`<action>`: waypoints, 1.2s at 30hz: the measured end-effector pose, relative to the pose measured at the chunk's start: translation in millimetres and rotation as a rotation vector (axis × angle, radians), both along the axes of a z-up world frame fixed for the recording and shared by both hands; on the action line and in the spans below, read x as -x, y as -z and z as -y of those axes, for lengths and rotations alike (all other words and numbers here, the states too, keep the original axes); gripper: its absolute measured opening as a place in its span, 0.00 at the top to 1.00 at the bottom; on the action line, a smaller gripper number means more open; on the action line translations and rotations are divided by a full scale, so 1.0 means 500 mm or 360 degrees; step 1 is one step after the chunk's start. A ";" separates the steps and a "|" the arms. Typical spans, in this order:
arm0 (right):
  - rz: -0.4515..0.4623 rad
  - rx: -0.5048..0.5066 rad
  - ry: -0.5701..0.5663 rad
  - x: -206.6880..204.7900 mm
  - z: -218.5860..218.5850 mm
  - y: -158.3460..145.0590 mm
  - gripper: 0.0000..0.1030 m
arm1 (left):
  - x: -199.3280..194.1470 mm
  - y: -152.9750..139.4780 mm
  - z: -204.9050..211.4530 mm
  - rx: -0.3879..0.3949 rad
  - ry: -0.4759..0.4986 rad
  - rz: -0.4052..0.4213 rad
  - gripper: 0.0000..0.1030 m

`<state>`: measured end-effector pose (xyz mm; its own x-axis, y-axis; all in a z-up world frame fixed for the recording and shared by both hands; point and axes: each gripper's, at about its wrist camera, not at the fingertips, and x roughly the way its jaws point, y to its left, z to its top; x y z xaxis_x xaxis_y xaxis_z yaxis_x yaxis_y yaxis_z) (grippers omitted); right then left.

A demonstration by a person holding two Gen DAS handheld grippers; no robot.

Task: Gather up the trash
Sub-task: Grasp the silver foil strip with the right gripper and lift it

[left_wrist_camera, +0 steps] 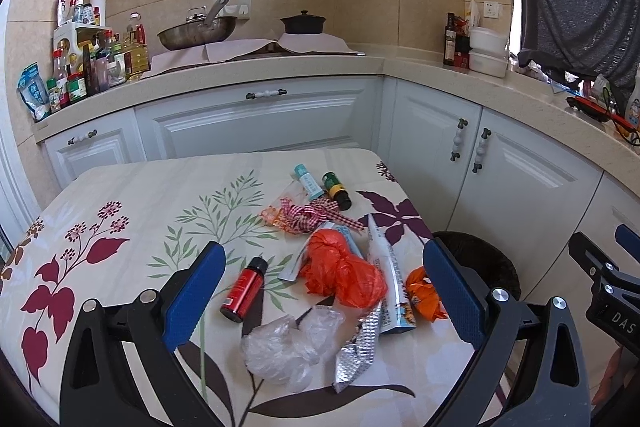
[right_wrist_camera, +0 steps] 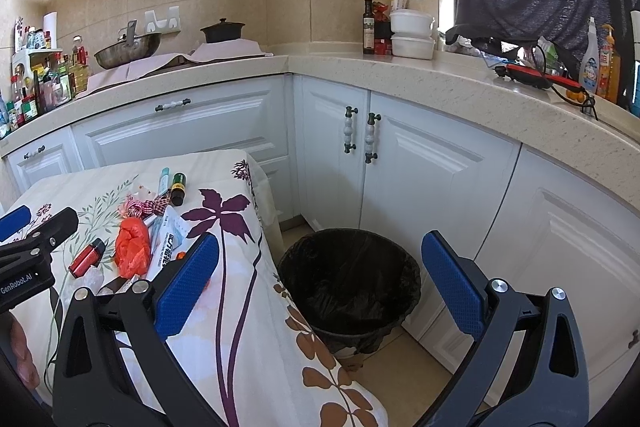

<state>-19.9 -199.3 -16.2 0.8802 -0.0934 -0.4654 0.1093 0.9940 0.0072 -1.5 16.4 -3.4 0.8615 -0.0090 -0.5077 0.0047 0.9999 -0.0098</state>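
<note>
On the table with the flowery cloth (left_wrist_camera: 120, 195) lies a pile of trash: a crumpled orange plastic bag (left_wrist_camera: 344, 271), a small red bottle with a black cap (left_wrist_camera: 243, 289), a clear plastic bag (left_wrist_camera: 288, 345), a shiny silver wrapper (left_wrist_camera: 358, 347) and a red-and-white checked ribbon (left_wrist_camera: 316, 215) (two more little bottles lie just behind it). The left gripper (left_wrist_camera: 324, 291) hangs over the pile with its blue jaws spread wide, holding nothing. The right gripper (right_wrist_camera: 320, 287) is spread wide too, with nothing in it, up above the round bin with a black bag (right_wrist_camera: 348, 283), which stands on the floor just beside the table.
</note>
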 end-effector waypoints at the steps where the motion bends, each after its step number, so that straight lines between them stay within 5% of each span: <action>1: -0.0008 -0.0002 -0.0006 -0.001 -0.003 0.005 0.04 | -0.001 0.001 -0.005 -0.0002 -0.0007 -0.0004 0.07; 22: -0.0140 -0.0078 -0.0385 -0.059 -0.170 0.068 0.04 | -0.006 0.073 -0.177 -0.0039 -0.0240 -0.0170 0.07; 27: -0.0183 -0.0083 -0.0546 -0.048 -0.237 0.085 0.25 | 0.004 0.090 -0.198 -0.0041 -0.0252 -0.0201 0.07; 36: -0.0304 -0.0052 -0.0672 -0.034 -0.300 0.123 0.39 | 0.014 0.119 -0.229 -0.0043 -0.0276 -0.0252 0.07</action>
